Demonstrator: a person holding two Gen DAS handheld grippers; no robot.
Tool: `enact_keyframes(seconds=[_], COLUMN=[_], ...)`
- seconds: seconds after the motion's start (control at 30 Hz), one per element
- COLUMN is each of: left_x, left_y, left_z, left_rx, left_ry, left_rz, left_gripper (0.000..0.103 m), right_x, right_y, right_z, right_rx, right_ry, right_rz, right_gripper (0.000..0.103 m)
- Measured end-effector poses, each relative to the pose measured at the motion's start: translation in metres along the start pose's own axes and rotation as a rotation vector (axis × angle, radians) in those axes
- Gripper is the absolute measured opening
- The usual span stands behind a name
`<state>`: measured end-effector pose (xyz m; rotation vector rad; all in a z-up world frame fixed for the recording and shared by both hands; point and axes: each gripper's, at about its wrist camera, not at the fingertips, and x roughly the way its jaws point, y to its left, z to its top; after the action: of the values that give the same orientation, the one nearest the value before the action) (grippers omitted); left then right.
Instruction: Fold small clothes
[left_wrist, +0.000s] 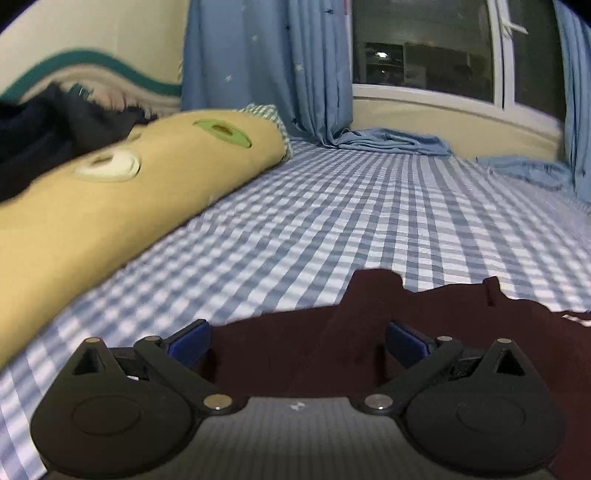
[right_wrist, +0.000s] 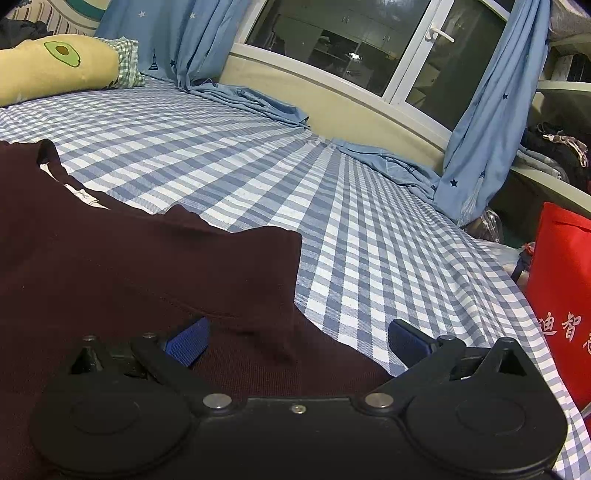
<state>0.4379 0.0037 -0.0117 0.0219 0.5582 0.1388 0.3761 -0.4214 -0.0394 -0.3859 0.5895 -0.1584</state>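
A dark maroon shirt (right_wrist: 122, 266) lies spread on the blue-and-white checked bedsheet (right_wrist: 332, 206), filling the near left part of the right wrist view, with its collar and a white neck label toward the far left and one short sleeve reaching out to the right over the checks. The right gripper (right_wrist: 297, 341) sits low over the shirt's near edge with its fingers wide apart; the left blue pad is over maroon cloth and the right pad is over bare sheet, and neither is pinching anything. In the left wrist view the same shirt (left_wrist: 424, 332) lies under and ahead of the left gripper (left_wrist: 297, 341), whose fingers are likewise spread apart with maroon fabric between and beneath them, not clamped. To the left on the bed rests a long yellow avocado-print pillow (left_wrist: 110, 206), lying close along the shirt's side, with a heap of dark clothing (left_wrist: 48, 136) behind it near the striped headboard. At the far edge of the bed, light blue star-print curtains (right_wrist: 166, 40) hang beside the window (right_wrist: 369, 51), their hems bunched on the sheet. At the right edge of the bed stands a red bag with white Chinese characters (right_wrist: 561, 280), just beside the sheet, with a shelf of cluttered items behind it.
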Motion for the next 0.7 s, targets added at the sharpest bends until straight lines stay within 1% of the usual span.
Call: enact_keyframes(seconds=[0.07,0.13,0.2,0.3,0.37,0.53,0.6,0.7], left_x=[0.012,0.029,0.041,0.047,0.048,0.04,0.028,0.006], left_y=[-0.008,-0.009,-0.002,0.012,0.02,0.023,0.025,0.03], left_z=[0.005,0.01,0.011,0.009,0.004,0.005,0.006,0.008], left_rx=[0.029,0.033,-0.027,-0.12,-0.158,-0.163,-0.177,-0.186], left_ry=[0.028,0.085,0.131,0.153,0.155,0.133,0.116,0.104], left_rz=[0.018,0.054,0.053,0.019,-0.002,-0.002,-0.002,-0.029], left_gripper=[0.103,0.103,0.103,0.103,0.103,0.102,0.102,0.102], right_x=[0.0,0.0,0.0,0.0,0.0,-0.003,-0.009,-0.032], right_y=[0.0,0.0,0.0,0.0,0.0,0.001,-0.002,-0.001], right_z=[0.0,0.0,0.0,0.0,0.0,0.0,0.001,0.003], right_rx=[-0.002,-0.003,0.0,0.003,0.008,0.007,0.014,-0.01], right_ry=[0.0,0.0,0.0,0.001,0.0,-0.014,-0.044,-0.137], right_rz=[-0.001,-0.002,0.0,0.002,0.005,0.003,0.016,0.006], right_gripper=[0.102,0.102,0.102,0.102,0.102,0.102,0.102,0.102])
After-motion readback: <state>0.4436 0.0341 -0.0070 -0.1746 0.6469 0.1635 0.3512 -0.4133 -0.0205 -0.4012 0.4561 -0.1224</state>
